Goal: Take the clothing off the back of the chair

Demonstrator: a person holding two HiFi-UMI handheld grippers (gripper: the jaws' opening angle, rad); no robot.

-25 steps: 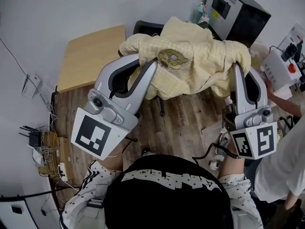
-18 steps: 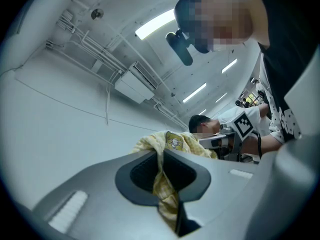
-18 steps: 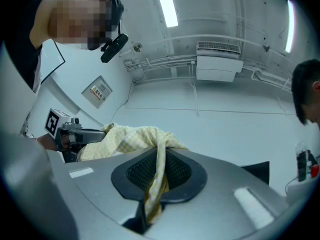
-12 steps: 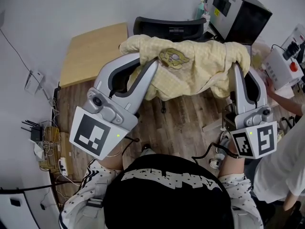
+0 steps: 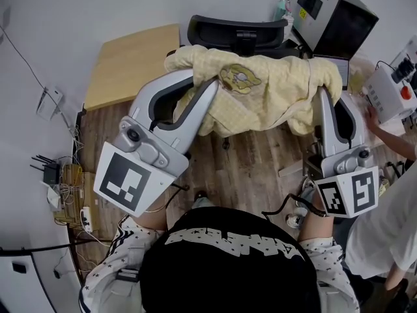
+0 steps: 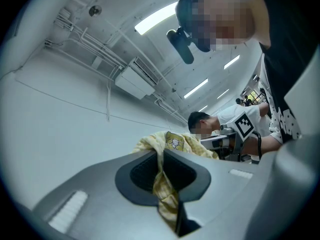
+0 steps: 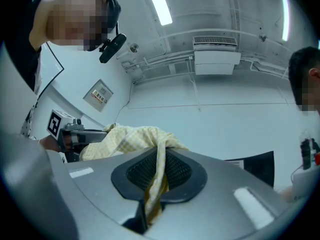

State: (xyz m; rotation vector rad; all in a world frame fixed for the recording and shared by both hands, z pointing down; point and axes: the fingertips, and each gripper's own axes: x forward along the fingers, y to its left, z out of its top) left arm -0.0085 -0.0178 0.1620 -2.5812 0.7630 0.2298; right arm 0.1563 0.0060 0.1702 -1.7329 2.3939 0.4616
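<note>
Upper centre: the yellow garment covers most of the black chair; only its top band shows. Lower right: a bystander in white is cut off by the frame edge.

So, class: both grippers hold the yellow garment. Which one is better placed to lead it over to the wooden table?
Left, probably. The left gripper, shut on the garment like the right gripper, stands nearer the wooden table.
</note>
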